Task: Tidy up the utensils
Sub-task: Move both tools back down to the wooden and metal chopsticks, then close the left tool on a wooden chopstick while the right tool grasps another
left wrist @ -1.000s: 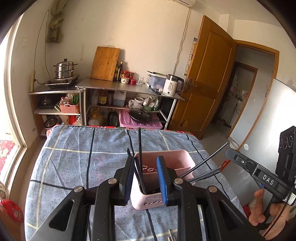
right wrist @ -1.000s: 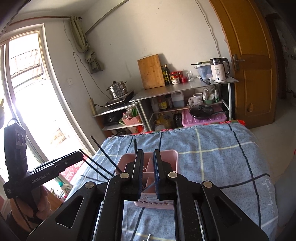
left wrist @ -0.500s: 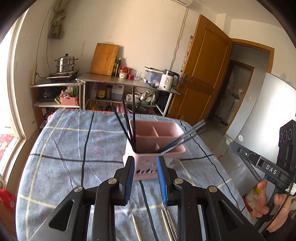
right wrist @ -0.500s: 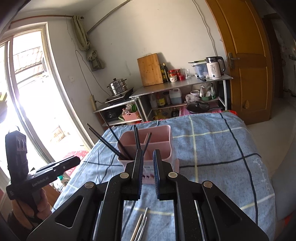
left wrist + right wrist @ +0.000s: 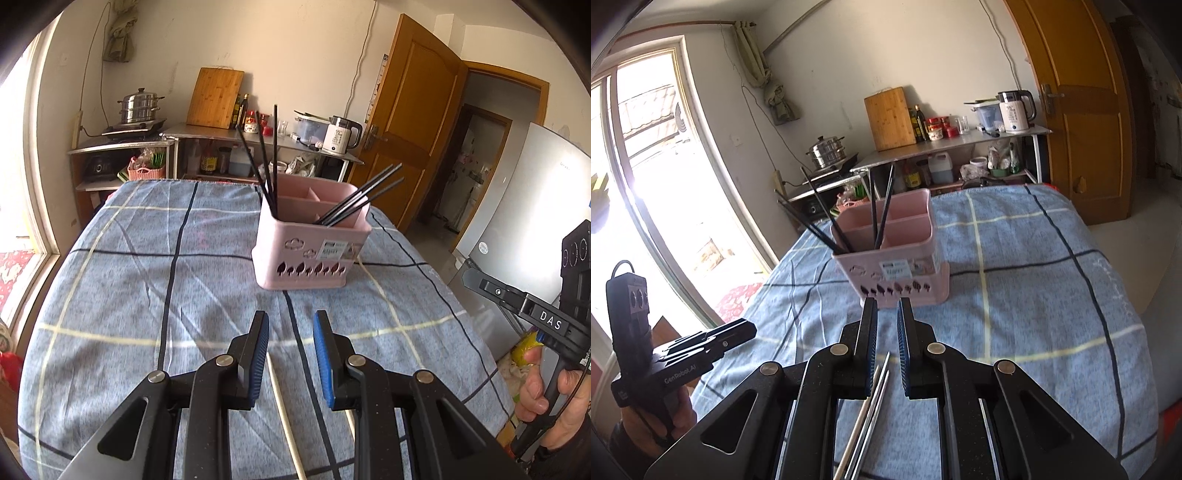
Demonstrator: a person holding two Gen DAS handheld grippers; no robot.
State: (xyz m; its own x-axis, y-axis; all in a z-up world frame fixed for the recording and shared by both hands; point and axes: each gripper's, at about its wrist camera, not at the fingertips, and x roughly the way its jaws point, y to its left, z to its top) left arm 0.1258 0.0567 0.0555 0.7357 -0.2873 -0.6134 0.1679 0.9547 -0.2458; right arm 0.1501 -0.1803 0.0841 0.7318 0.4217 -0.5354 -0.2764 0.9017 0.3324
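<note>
Left wrist view: the left gripper [image 5: 289,334] hovered over the tabletop [image 5: 110,280], which was covered by a blue checked cloth. Its blue-padded fingers [image 5: 258,354] stood apart with nothing between them. A pale chopstick [image 5: 282,417] lay on the cloth below the gap, reaching toward the lower edge of the picture. Beyond the fingertips stood the pink utensil holder [image 5: 310,254], upright and divided into compartments. Black chopsticks [image 5: 267,162] rose from its near-left compartment; a second bundle [image 5: 360,197] leaned out to the right from the near-right compartment. At the right edge a hand [image 5: 554,398] held the other gripper's handle.

Right wrist view: the right gripper [image 5: 887,312] pointed at the same utensil holder [image 5: 894,254], its tips near the holder's base. The fingers [image 5: 868,343] stood slightly apart, gripping nothing. Several loose chopsticks [image 5: 871,410], metal and pale ones, lay on the cloth beneath the gap. Black chopsticks [image 5: 820,218] stood in the holder, some leaning left. At lower left a hand [image 5: 661,421] held the left gripper's handle.
</note>
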